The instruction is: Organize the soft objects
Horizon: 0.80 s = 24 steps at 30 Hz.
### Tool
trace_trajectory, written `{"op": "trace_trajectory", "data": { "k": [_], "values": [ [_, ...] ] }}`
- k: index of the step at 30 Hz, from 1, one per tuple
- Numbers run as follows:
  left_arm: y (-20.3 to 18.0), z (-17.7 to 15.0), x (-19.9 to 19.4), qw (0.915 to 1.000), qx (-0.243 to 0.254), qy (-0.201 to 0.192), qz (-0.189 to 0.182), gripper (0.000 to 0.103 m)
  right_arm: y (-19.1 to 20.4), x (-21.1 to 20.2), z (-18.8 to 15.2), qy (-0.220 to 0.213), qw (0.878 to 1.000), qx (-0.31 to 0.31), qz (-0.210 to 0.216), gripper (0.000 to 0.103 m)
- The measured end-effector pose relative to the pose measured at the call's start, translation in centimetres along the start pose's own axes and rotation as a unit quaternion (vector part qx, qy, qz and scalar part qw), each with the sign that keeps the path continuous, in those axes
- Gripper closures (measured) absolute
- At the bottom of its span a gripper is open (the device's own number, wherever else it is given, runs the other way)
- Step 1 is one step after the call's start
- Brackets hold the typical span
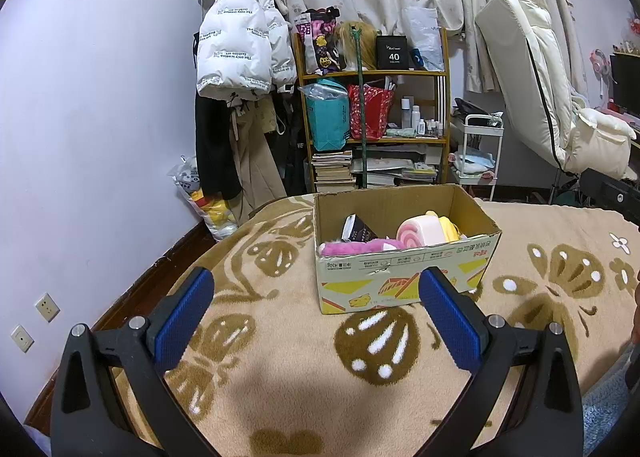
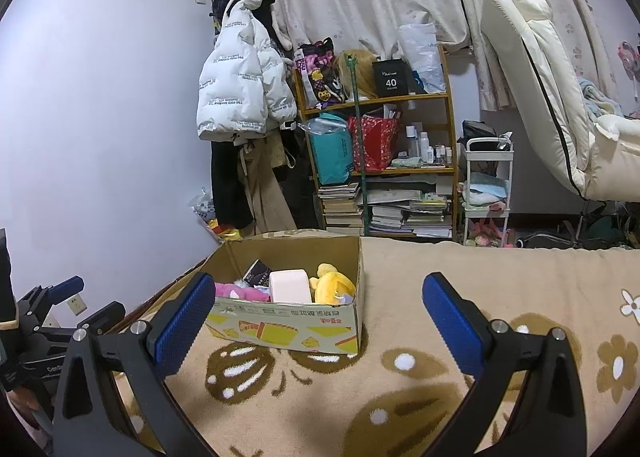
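Observation:
A cardboard box (image 1: 408, 269) stands on the beige patterned blanket (image 1: 280, 357). Inside it lie a pink plush (image 1: 360, 246), a pink swirl-roll cushion (image 1: 420, 233), a yellow plush (image 1: 450, 227) and a dark packet (image 1: 358, 231). My left gripper (image 1: 316, 317) is open and empty, just in front of the box. In the right wrist view the box (image 2: 288, 325) holds the yellow plush (image 2: 334, 285), the pink cushion (image 2: 289, 286) and the pink plush (image 2: 236, 291). My right gripper (image 2: 318, 317) is open and empty, in front of the box. The left gripper's body (image 2: 52, 309) shows at the left edge.
The wall (image 1: 100, 117) runs along the bed's left side. Beyond the bed's far edge stand a crowded wooden shelf (image 1: 372, 109), hanging coats (image 1: 240, 57), a bag of plush toys (image 1: 208, 205) on the floor, a white cart (image 1: 478, 149) and a cream recliner (image 1: 552, 97).

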<state>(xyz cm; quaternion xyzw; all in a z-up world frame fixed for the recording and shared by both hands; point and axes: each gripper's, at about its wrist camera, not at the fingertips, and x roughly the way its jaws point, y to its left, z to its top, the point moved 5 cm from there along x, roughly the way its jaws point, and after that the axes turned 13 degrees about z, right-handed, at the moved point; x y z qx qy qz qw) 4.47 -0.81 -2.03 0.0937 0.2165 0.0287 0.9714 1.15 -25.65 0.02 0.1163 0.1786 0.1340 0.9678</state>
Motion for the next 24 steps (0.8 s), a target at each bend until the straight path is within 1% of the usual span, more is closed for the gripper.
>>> {"op": "trace_trajectory", "data": {
  "k": [24],
  "values": [
    [-0.10,-0.44,0.12,1.0000,0.001,0.002,-0.002,0.002,-0.18,0.22,-0.23,0.005,1.000,-0.001,-0.001,0.000]
  ]
}}
